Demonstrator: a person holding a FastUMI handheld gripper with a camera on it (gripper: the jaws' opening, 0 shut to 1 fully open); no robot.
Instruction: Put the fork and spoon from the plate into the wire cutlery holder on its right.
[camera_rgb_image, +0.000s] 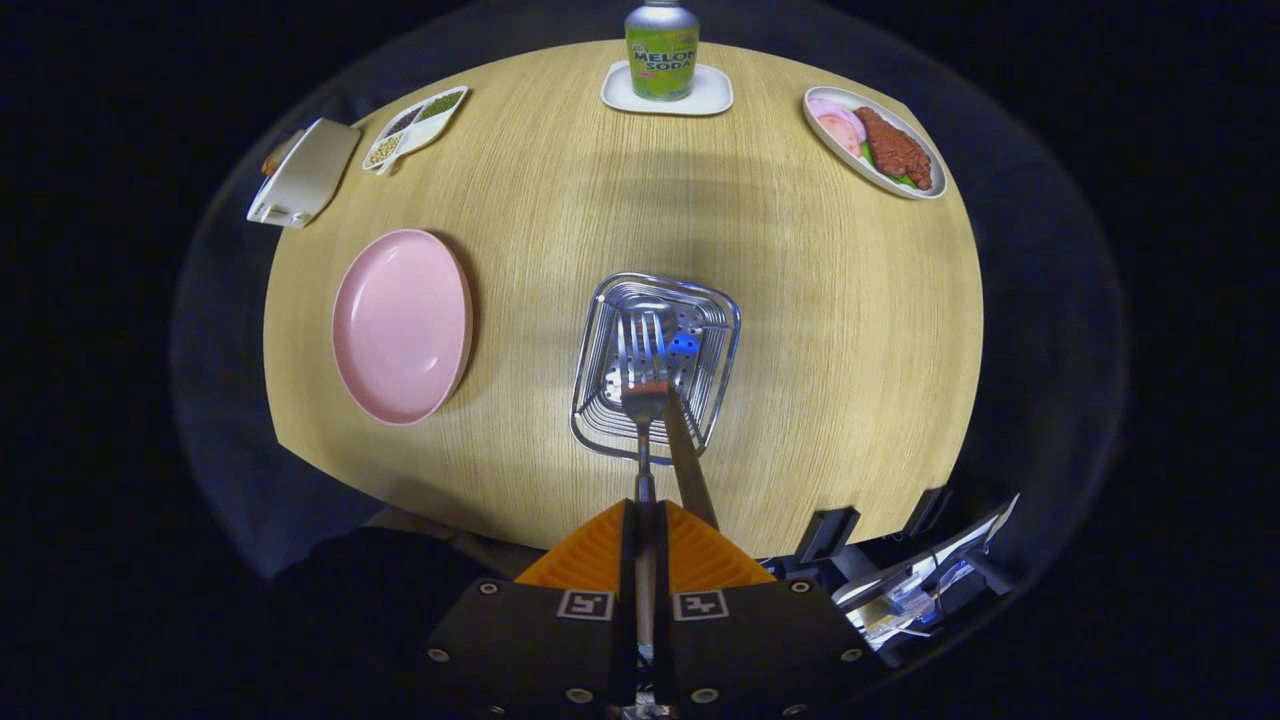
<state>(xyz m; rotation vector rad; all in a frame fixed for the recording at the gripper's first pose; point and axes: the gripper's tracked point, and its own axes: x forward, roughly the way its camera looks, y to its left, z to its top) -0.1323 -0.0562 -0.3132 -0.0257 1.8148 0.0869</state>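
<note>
The gripper (645, 520) pinches the fork (644, 400) by its handle, tines hanging over the wire holder (655, 365), where a wooden-handled utensil (688, 460) leans. The pink plate (402, 325) lies left. Beyond stands a can (661, 48) reading "MELON SODA".

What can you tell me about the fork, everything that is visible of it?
The shiny metal fork has a thin handle and four tines. The claw is shut on the handle, both fingers pressing it. The fork points straight ahead, and its tines hang over the opening of the square silver wire cutlery holder on the round wooden table. A brown handle leans out of the holder beside it. Whether the two touch is unclear.
</note>
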